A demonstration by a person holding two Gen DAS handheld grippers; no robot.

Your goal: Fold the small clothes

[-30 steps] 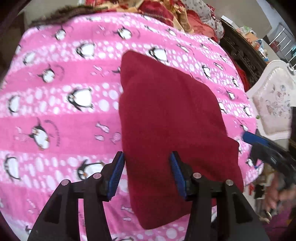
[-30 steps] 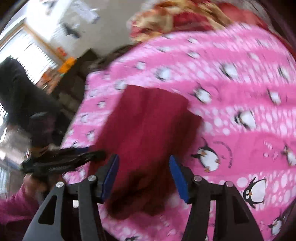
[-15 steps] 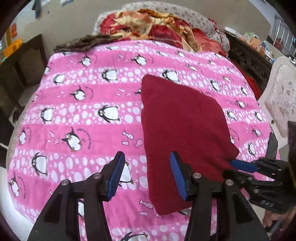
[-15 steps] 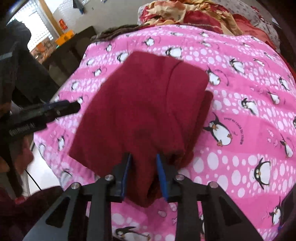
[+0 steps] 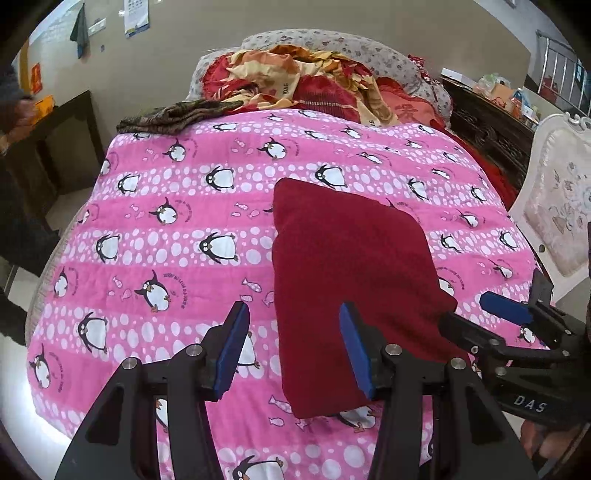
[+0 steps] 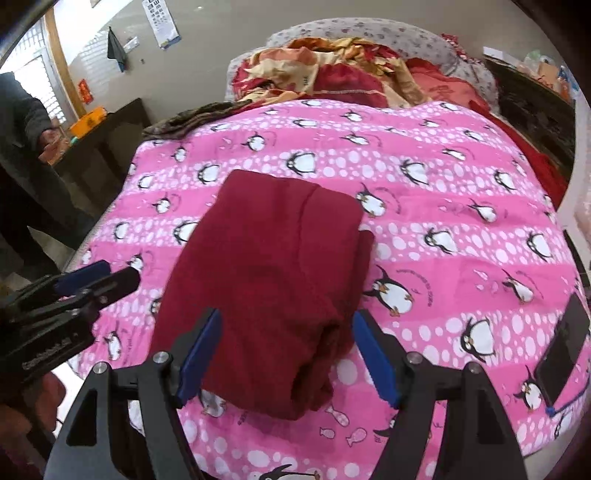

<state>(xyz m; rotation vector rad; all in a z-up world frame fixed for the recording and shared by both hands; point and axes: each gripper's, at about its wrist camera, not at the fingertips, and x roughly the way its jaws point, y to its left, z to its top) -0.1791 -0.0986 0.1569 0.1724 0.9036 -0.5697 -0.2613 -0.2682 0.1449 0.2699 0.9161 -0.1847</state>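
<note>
a folded dark red knitted garment is laid on the pink penguin-print quilt; the left tongs are held half open and empty, while the right tongs, just opened wide, grip nothing.

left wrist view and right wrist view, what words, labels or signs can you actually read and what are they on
"DAS": white letters on the black body of the right claw, seen in the left wrist view.
Curved lettering beside the penguins on the pink penguin blanket: too small to read.
Wall poster: print too small to read.
Red sign by the window: blurred, unreadable.
Lettering on the left claw body in the right wrist view: blurred.
</note>
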